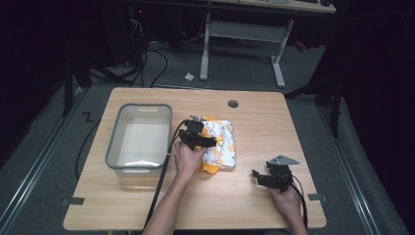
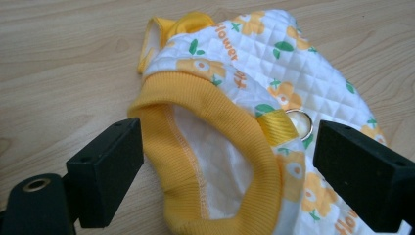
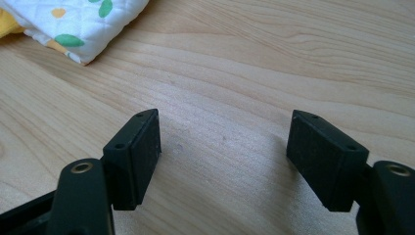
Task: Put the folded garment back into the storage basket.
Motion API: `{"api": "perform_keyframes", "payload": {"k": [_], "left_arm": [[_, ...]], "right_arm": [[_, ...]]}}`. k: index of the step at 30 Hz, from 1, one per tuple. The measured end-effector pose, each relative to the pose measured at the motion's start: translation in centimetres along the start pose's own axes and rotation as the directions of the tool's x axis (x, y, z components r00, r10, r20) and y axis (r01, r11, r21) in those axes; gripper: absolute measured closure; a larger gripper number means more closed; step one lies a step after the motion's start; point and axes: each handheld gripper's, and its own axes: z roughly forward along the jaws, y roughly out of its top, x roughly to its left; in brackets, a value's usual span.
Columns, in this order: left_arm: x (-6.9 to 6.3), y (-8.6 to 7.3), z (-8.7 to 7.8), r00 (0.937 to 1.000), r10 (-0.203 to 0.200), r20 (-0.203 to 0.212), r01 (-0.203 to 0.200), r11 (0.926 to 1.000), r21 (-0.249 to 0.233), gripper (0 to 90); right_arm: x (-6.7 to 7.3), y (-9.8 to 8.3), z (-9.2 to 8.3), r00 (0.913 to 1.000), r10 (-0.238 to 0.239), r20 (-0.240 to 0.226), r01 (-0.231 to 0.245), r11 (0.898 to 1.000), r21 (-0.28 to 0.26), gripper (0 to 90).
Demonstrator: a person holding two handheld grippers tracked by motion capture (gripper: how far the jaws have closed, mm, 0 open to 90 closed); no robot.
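Note:
A small quilted white garment with yellow flowers and yellow ribbed trim lies in the middle of the wooden table. My left gripper hovers over its left part, open. In the left gripper view the jaws stand wide on either side of the yellow ribbed opening, with a metal ring on a yellow strap beside it. My right gripper is low over bare table at the front right, open with nothing between the jaws. A corner of the garment shows at its upper left.
A grey plastic tub, with nothing visible inside, stands at the table's left, close to the left gripper. A round cable hole is near the far edge. Cables trail from both grippers toward the front edge.

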Motion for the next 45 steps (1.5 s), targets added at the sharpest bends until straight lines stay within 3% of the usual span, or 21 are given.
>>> {"api": "perform_keyframes", "payload": {"k": [10,15,18,23,27,29,32,34,35,37,45], "left_arm": [[0.2,-0.2,1.2,0.9997,0.007,-0.022,-0.007,0.9999,0.014,12.0],[0.6,-0.7,2.6,0.9989,0.009,-0.047,-0.005,0.9970,0.077,12.6],[0.6,-0.8,2.7,0.9982,0.021,-0.056,-0.017,0.9964,0.083,12.6],[0.8,-1.1,3.5,0.9981,0.010,-0.060,-0.003,0.9931,0.118,13.8],[0.6,-1.3,3.6,0.9976,0.038,-0.057,-0.032,0.9938,0.107,16.9],[0.3,-1.4,3.4,0.9962,0.077,-0.041,-0.073,0.9926,0.097,26.8],[0.1,-1.5,3.3,0.9955,0.088,-0.035,-0.084,0.9927,0.087,33.9],[-0.1,-1.6,3.2,0.9955,0.090,-0.032,-0.087,0.9932,0.078,43.6],[-0.3,-1.7,3.1,0.9951,0.094,-0.029,-0.092,0.9932,0.072,43.6],[-0.5,-1.8,3.1,0.9953,0.095,-0.022,-0.093,0.9938,0.062,53.4],[-0.3,-2.1,3.0,0.9961,0.087,0.013,-0.087,0.9954,0.039,65.5]], "right_arm": [[0.0,0.0,0.0,1.0000,0.000,0.000,0.000,1.000,0.000,28.9],[0.0,0.0,0.0,1.0000,0.000,0.000,0.000,1.000,0.000,28.9],[0.0,0.0,0.0,1.0000,0.000,0.000,0.000,1.000,0.000,28.9],[0.0,0.0,0.0,1.0000,0.000,0.000,0.000,1.000,0.000,28.9],[0.0,0.0,0.0,1.0000,-0.001,-0.001,0.001,1.000,0.000,28.9],[0.0,0.0,0.0,1.0000,0.000,-0.001,0.000,1.000,0.000,28.9],[0.0,0.0,0.0,1.0000,-0.001,-0.001,0.001,1.000,0.000,28.9],[0.0,0.0,0.0,1.0000,0.000,-0.001,0.000,1.000,0.000,28.9],[0.0,0.0,0.0,1.0000,-0.001,-0.001,0.001,1.000,0.000,28.9],[0.0,0.0,0.0,1.0000,-0.001,-0.001,0.001,1.000,0.000,28.9],[0.0,0.0,0.0,1.0000,-0.001,-0.001,0.001,1.000,0.000,28.9]]}}
